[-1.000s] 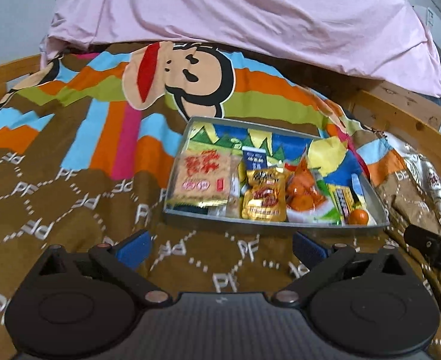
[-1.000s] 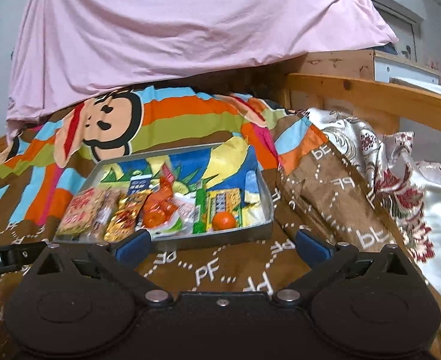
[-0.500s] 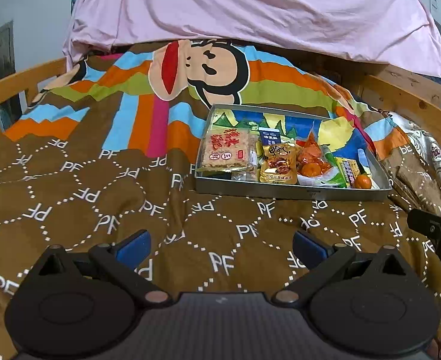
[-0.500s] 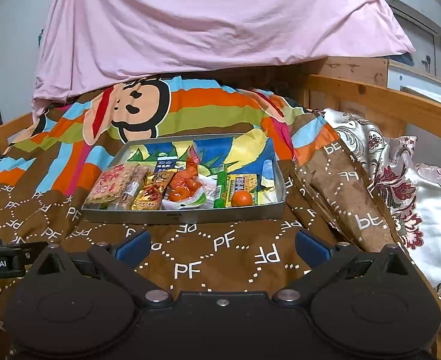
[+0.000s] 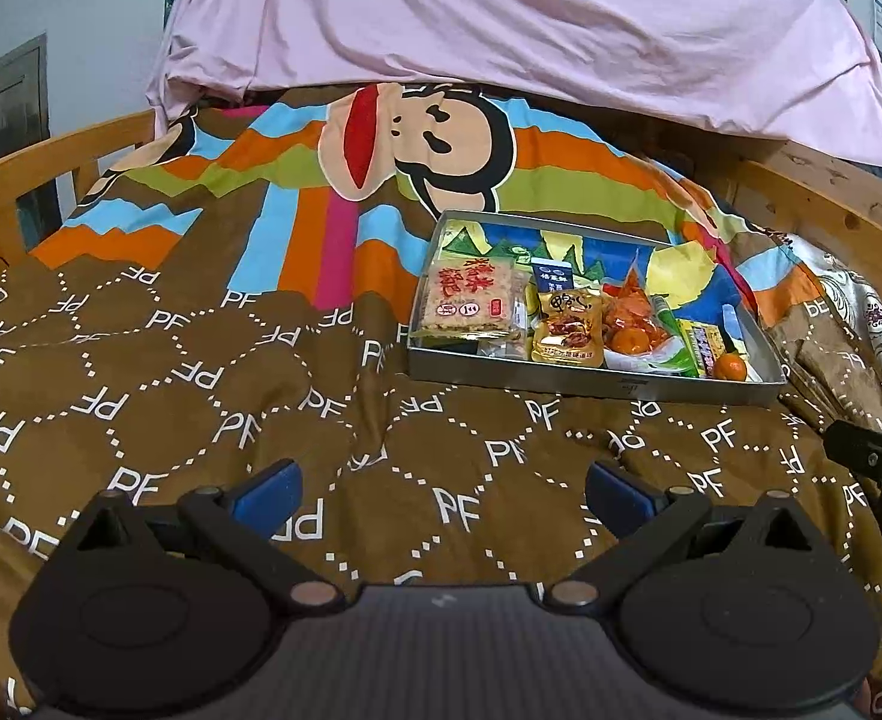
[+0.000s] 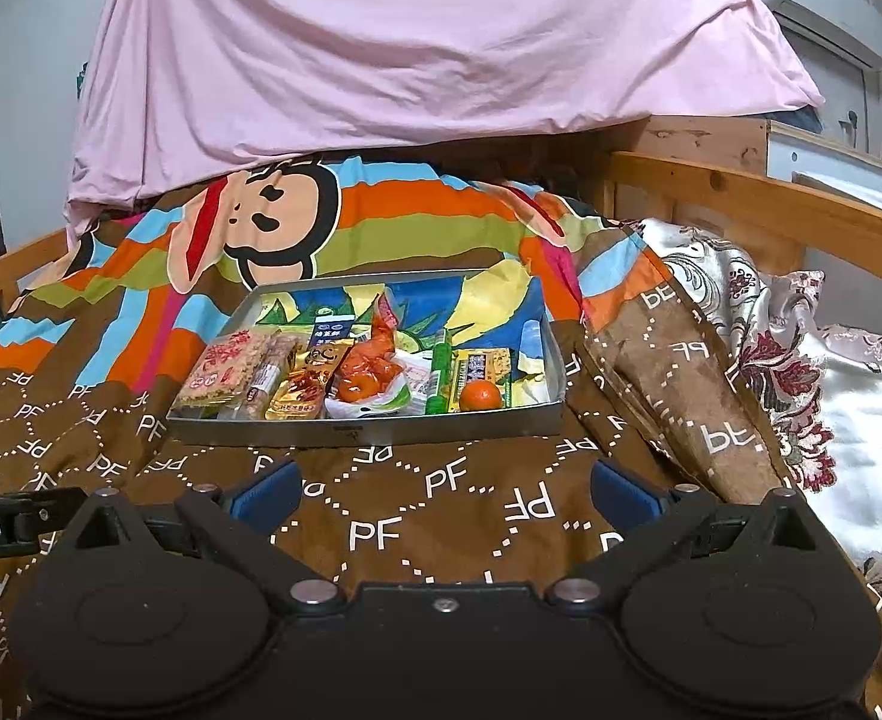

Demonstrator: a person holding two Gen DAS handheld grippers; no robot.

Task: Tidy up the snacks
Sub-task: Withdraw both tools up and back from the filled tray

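Snacks [image 5: 567, 324] fill the tray [image 5: 591, 381]; only our right view shows the floral cloth [image 6: 849, 396]; both grippers [image 5: 441, 483] [image 6: 444, 489] gape empty.

A dull metal tray [image 6: 381, 429] is sitting on soft matt cloth bedding [image 6: 441, 498]; glossy plastic snack packets [image 6: 303, 387] are catching light beside the wooden rail [image 6: 771, 204].

Ahead of you a metal tray [image 6: 375, 429] sits on the quilt [image 6: 441, 510], snacks lined along its near wall. From left you have the rice cracker pack [image 6: 225, 367], the duck snack pouch [image 6: 308, 383] and the tangerine [image 6: 480, 396]. Behind the tray hangs a draped sheet [image 6: 417, 42].
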